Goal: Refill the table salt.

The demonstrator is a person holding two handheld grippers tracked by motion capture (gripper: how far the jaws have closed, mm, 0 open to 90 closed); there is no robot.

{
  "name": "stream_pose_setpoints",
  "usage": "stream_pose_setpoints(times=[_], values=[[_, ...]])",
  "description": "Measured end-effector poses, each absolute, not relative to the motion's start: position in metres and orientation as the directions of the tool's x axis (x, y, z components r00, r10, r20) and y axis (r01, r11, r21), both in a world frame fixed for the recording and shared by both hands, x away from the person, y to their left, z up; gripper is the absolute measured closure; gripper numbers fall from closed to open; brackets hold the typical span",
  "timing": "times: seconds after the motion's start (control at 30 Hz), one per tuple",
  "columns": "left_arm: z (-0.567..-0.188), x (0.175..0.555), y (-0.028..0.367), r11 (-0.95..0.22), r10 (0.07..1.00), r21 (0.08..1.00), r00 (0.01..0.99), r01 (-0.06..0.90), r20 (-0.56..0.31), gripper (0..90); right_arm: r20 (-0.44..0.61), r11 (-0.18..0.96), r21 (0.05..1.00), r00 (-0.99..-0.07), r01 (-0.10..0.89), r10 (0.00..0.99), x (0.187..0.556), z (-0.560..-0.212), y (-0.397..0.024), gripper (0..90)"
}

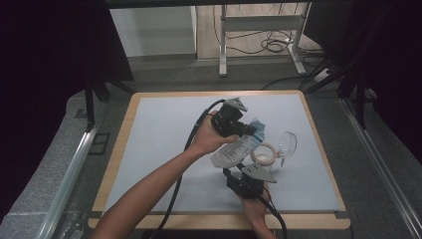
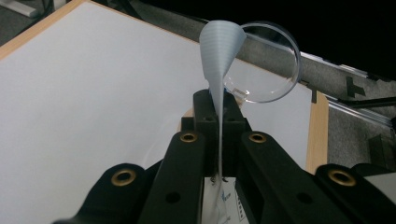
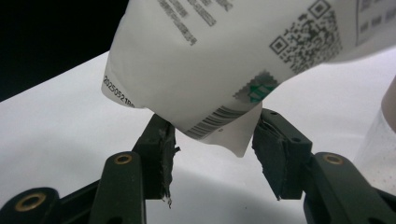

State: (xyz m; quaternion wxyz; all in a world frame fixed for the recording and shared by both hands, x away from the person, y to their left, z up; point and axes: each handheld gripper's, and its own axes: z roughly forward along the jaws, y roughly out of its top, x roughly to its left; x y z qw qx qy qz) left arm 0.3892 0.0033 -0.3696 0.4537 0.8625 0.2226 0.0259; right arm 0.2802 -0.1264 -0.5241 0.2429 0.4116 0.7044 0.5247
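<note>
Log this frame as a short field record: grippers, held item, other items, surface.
left gripper: shut on pouch top edge
right gripper: open, jaws either side of pouch's lower corner, not pressing
pouch: white printed bag, lifted off the table, hangs between the grippers
tape roll: flat on the mat, right of pouch
clear lid: round, beside the tape roll
mat: pale, on wood-edged table
</note>
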Motion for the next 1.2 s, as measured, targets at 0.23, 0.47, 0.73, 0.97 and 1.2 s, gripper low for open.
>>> stream_pose_setpoints(times=[0.23, 0.47, 0.73, 0.97, 1.2], values=[[-0.372, 0.388, 0.012, -0.455, 0.419, 0.811, 0.892, 0.366, -0.168, 89.9, 0.086, 0.118, 0.938, -0.546, 0.327, 0.834, 0.28, -0.525, -0.128, 49.9], [-0.378, 0.397, 0.003, -0.454, 0.425, 0.802, 0.885, 0.389, -0.189, 89.9, 0.09, 0.111, 0.935, -0.53, 0.337, 0.843, 0.281, -0.526, -0.131, 49.9], [-0.381, 0.402, -0.005, -0.468, 0.428, 0.79, 0.884, 0.395, -0.188, 89.9, 0.095, 0.104, 0.934, -0.518, 0.342, 0.85, 0.281, -0.528, -0.136, 49.9], [-0.38, 0.4, -0.003, -0.451, 0.432, 0.804, 0.883, 0.388, -0.184, 89.9, 0.099, 0.094, 0.935, -0.508, 0.342, 0.856, 0.28, -0.528, -0.138, 49.9], [-0.38, 0.397, 0.002, -0.439, 0.442, 0.81, 0.879, 0.389, -0.182, 89.9, 0.098, 0.093, 0.935, -0.5, 0.343, 0.86, 0.277, -0.528, -0.141, 50.0]])
